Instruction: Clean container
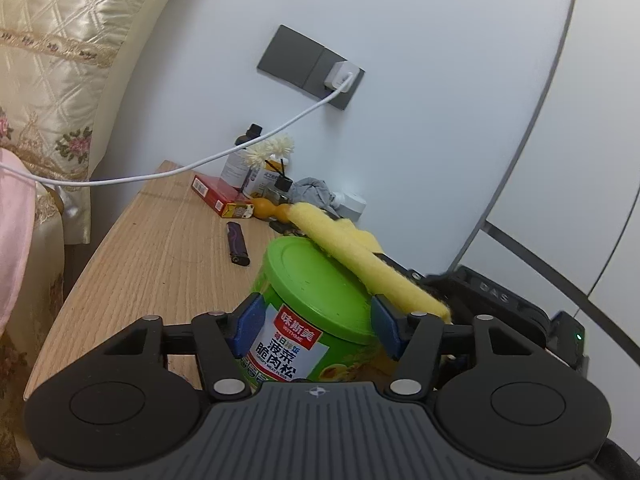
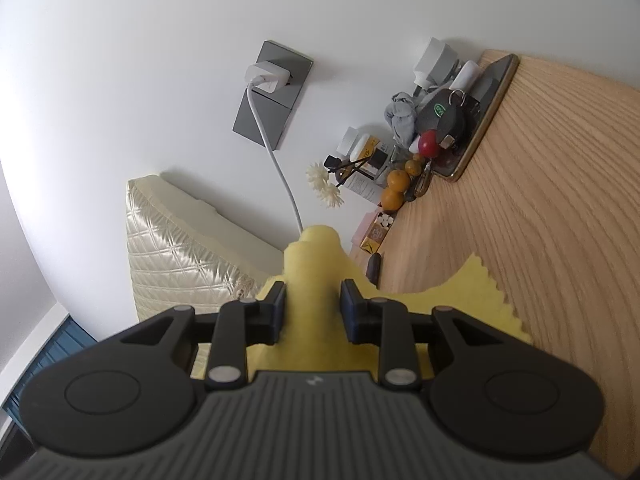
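Two grippers are working together now, and I am judging the cleaning to be in its middle, not at its end. I am seeing the wooden table (image 1: 152, 248) as the biggest thing, with the green container (image 1: 308, 320) above its right part; whether its base touches the wood I cannot tell. I am holding the container with the left gripper (image 1: 316, 326): its blue pads (image 1: 249, 326) are pressing both sides just under the green lid (image 1: 316, 280), opened only as wide as the body. With the right gripper (image 2: 313, 308) I am holding the yellow cloth (image 2: 312, 280), folded into a thick roll, and the fingers are closed tight on it. In the left view this cloth is lying across the far right edge of the lid. So I believe the lid is being wiped, while the label side and the rest of the body are still waiting. Dirt I cannot see.
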{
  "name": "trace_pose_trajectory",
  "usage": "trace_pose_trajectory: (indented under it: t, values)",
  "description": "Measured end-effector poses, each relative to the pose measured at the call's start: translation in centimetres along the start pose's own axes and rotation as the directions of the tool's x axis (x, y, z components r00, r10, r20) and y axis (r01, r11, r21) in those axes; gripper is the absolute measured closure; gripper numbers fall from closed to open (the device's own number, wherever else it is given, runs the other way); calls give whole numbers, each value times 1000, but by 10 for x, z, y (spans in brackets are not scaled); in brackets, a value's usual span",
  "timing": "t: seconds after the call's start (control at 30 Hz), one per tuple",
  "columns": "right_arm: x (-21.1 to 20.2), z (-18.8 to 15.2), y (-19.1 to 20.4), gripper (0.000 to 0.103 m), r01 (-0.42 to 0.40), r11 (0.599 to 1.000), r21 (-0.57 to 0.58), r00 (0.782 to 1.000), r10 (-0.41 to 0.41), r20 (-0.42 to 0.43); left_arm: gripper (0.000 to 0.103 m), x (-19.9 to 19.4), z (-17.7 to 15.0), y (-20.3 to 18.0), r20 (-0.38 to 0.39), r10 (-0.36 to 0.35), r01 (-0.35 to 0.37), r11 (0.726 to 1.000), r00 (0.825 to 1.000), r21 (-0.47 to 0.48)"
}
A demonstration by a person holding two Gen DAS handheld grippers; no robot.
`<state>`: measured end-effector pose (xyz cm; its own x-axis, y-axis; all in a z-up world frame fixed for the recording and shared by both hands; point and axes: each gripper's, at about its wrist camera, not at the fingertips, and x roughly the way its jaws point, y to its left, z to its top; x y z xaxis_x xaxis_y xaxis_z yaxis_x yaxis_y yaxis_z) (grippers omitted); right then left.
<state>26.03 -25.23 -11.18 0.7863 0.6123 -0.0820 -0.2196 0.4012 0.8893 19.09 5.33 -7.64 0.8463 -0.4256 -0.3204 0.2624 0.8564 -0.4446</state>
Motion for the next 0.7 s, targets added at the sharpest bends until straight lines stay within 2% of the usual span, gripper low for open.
trace_pose_trajectory:
  t: [0.23, 0.43, 0.7]
  values:
    - [-17, -7, 0, 73, -21, 1000, 22, 1000, 21, -16, 52, 6, 9, 16, 5, -17, 17, 999, 1000, -42]
    - [-36, -13, 3, 73, -29, 999, 21, 999, 29, -29, 52, 6, 9, 16, 8, -20, 20, 999, 1000, -33]
    - [-15, -5, -5, 73, -38, 998, 55, 999, 40, -28, 52, 6, 7, 16, 19, -27, 28, 999, 999, -26]
